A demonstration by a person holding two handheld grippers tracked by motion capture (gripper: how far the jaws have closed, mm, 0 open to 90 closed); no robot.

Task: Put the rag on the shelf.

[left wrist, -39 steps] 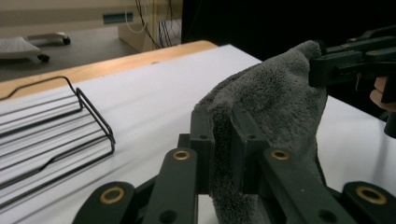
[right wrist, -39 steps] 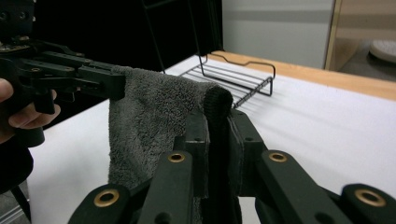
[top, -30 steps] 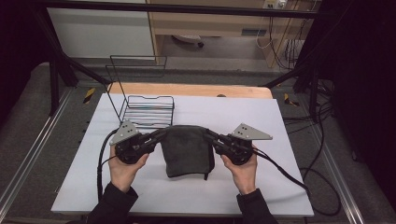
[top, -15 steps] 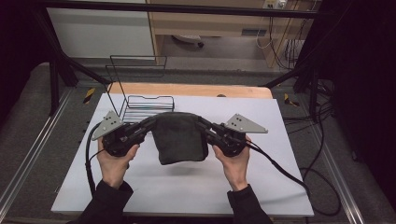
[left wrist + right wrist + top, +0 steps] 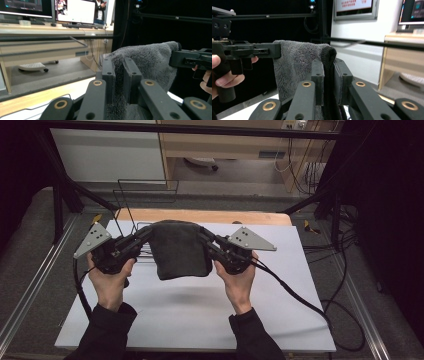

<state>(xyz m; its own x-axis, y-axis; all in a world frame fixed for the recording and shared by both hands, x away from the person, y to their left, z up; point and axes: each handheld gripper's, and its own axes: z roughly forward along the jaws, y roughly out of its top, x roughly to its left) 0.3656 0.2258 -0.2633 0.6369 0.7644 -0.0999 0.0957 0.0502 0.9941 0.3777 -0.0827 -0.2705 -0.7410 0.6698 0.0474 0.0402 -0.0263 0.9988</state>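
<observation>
Left gripper (image 5: pixel 145 234): my jaws are clamped on the left top corner of the dark grey towel (image 5: pixel 179 249); in the left gripper view (image 5: pixel 121 75) the pile is pinched between the two black pads.
Right gripper (image 5: pixel 206 237): my jaws are pressed tight on the towel's right top corner; in the right gripper view (image 5: pixel 329 80) its stitched black hem (image 5: pixel 329 75) runs down between the pads.
Towel: it hangs in the air between my two grippers, folded, its lower edge above the white table sheet (image 5: pixel 200 310), clear of it, with a soft shadow beneath.
Hidden: the towel covers most of the black wire rack (image 5: pixel 135 227) behind it; I can make out only its left wires and tall back frame. The towel's lower part is cut off in both gripper views.
Hard to make out: the wooden board (image 5: pixel 250 217) beyond the sheet is partly masked by my grippers.
Writing: the wall screen (image 5: pixel 355 7) in the right gripper view carries red lines of text, too small to read; the monitors (image 5: pixel 75 10) in the left gripper view are blurred.
</observation>
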